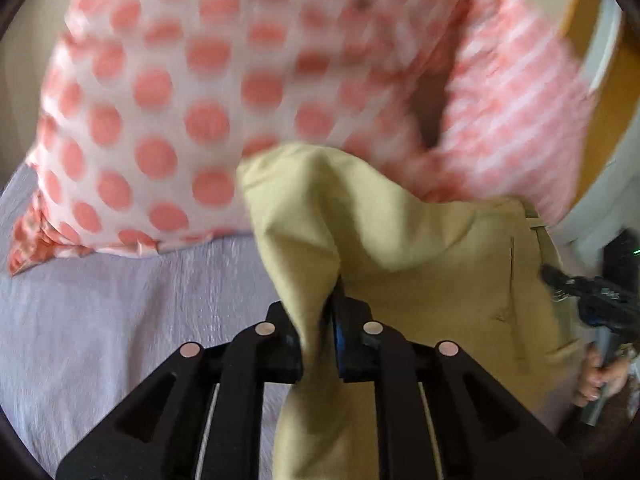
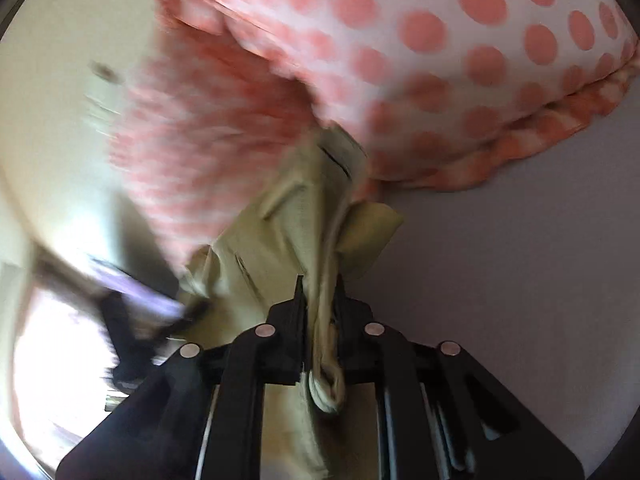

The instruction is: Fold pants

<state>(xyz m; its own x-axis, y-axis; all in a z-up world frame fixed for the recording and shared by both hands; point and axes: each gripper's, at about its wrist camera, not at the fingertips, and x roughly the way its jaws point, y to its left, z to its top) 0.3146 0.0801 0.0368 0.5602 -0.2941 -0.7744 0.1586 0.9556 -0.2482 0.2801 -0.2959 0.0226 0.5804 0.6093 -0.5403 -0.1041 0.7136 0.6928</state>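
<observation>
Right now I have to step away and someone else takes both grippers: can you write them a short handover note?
Left gripper: shut on a bunch of the khaki pants.
Right gripper: shut on the pants near a seamed edge.
The pants hang lifted between both grippers over the lilac bedsheet, just in front of the polka-dot pillow.
Done: both grips taken. No neat fold is visible.
Left: lay them flat on the sheet, then fold.
</observation>
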